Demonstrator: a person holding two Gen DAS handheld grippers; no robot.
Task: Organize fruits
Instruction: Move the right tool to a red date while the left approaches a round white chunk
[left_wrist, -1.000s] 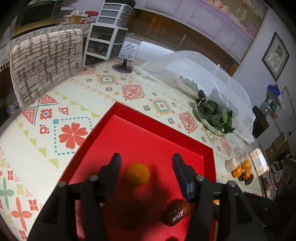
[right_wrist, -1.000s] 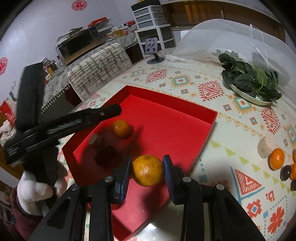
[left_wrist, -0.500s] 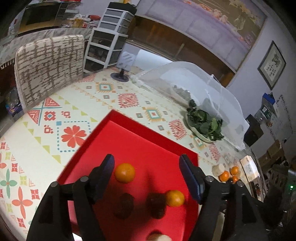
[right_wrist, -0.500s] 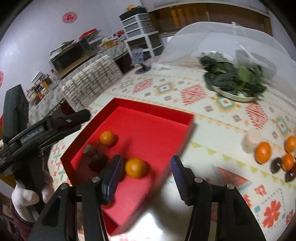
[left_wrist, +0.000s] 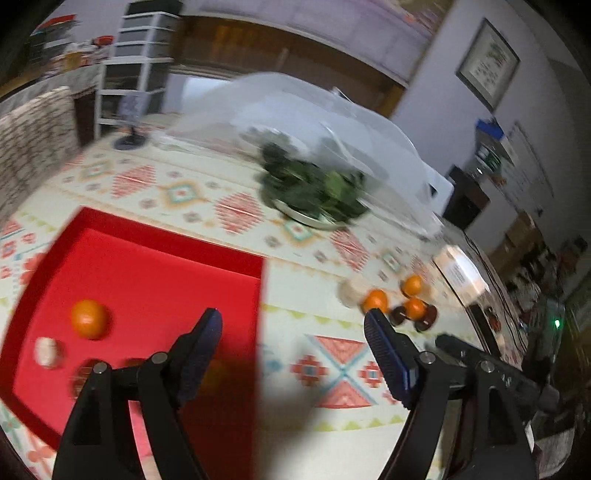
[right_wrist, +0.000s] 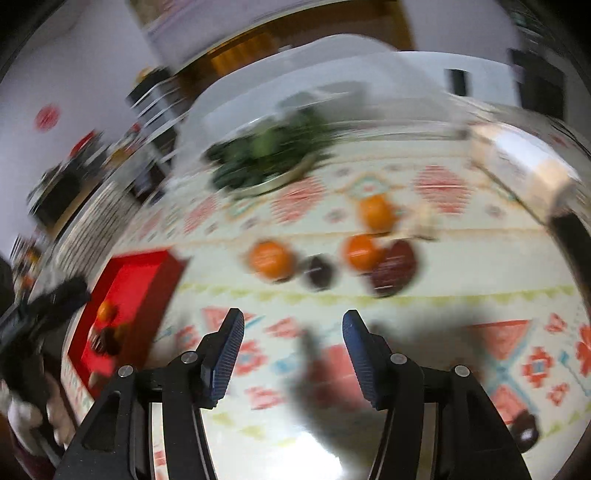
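A red tray lies on the patterned table; it holds an orange, a pale fruit and dark fruits. My left gripper is open and empty above the tray's right rim. A cluster of loose fruit lies to the right: oranges and dark fruits. In the blurred right wrist view, my right gripper is open and empty, short of three oranges and dark fruits. The tray shows at the left.
A plate of leafy greens sits under a clear dome cover at the table's back. A white box lies right of the loose fruit. A chair stands at the far left.
The right gripper opened, left its orange in the tray, and swung right toward the loose fruit. The left gripper rose and swung right, from over the tray's middle to its right rim.
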